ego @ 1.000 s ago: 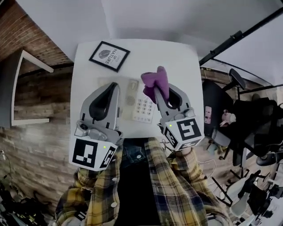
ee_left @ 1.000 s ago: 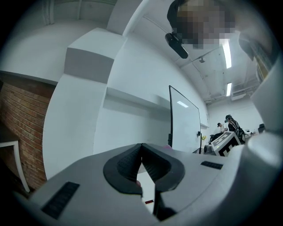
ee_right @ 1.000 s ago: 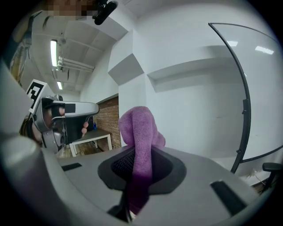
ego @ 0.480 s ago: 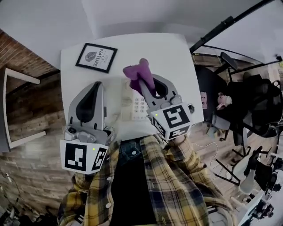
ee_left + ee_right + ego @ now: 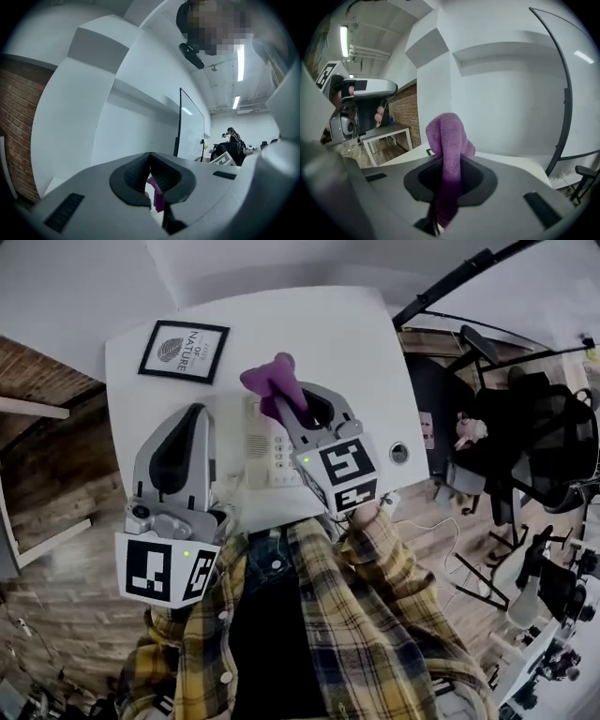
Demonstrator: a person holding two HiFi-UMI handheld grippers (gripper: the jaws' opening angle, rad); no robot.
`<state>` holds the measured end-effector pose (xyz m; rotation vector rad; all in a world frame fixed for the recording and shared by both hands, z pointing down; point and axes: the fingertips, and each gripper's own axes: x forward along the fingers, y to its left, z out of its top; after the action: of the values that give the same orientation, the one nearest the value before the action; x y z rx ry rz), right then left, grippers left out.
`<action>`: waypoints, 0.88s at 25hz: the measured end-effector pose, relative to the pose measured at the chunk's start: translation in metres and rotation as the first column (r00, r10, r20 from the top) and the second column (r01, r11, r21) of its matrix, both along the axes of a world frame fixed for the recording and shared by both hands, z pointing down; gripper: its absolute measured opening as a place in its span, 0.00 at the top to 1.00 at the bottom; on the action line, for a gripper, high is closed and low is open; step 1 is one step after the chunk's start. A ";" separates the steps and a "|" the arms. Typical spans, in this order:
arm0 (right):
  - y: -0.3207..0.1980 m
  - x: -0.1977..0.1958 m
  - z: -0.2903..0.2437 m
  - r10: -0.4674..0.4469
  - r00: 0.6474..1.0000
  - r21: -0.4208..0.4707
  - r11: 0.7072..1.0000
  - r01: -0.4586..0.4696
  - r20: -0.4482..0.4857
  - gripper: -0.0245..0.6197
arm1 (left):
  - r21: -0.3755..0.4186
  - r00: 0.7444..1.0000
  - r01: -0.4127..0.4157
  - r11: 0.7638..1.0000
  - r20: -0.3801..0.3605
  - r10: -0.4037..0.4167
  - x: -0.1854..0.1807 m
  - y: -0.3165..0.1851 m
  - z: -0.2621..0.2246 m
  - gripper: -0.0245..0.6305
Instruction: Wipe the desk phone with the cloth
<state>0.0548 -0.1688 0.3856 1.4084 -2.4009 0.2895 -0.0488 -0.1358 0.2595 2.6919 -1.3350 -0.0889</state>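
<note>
The desk phone (image 5: 265, 444) lies on the white table (image 5: 347, 343), close to the near edge in front of the person's plaid shirt (image 5: 375, 615). The right gripper (image 5: 281, 407) reaches over the phone's right side, and its jaws are clamped on a purple cloth (image 5: 270, 379). In the head view the bunched end of the cloth stands out past the jaw tips, over the phone's far edge; whether it touches the phone cannot be told. In the right gripper view the cloth (image 5: 447, 140) runs up between the dark pads of the right gripper (image 5: 449, 164) and folds over at the top.

The left gripper (image 5: 194, 412) is just to the left of the phone. In its own view the jaws of the left gripper (image 5: 150, 157) meet at the tips with nothing held between them.

A framed picture (image 5: 183, 351) lies on the table beyond the phone and to its left, well apart from it
</note>
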 end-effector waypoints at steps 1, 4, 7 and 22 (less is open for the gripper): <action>0.001 -0.001 0.007 0.000 1.000 -0.012 1.000 0.000 -0.004 0.86 | -0.007 1.000 -0.006 1.000 -0.001 0.006 0.001 0.000 0.003 0.94; 0.002 -0.001 0.026 0.001 1.000 -0.039 0.999 -0.002 -0.024 0.86 | -0.019 1.000 -0.014 1.000 0.005 0.014 0.005 0.000 0.012 0.94; 0.000 -0.001 0.043 -0.003 0.999 -0.067 0.998 0.000 -0.034 0.86 | -0.024 1.000 -0.012 1.000 0.012 0.013 0.008 0.000 0.019 0.94; -0.025 -0.019 0.121 -0.093 0.977 -0.170 0.984 0.060 -0.194 0.86 | -0.055 0.999 0.011 0.998 0.038 -0.008 0.001 0.009 0.036 0.94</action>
<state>0.0361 -0.1934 0.5068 1.2084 -2.2070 0.3014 -0.0482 -0.1265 0.2958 2.6549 -1.3406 -0.0021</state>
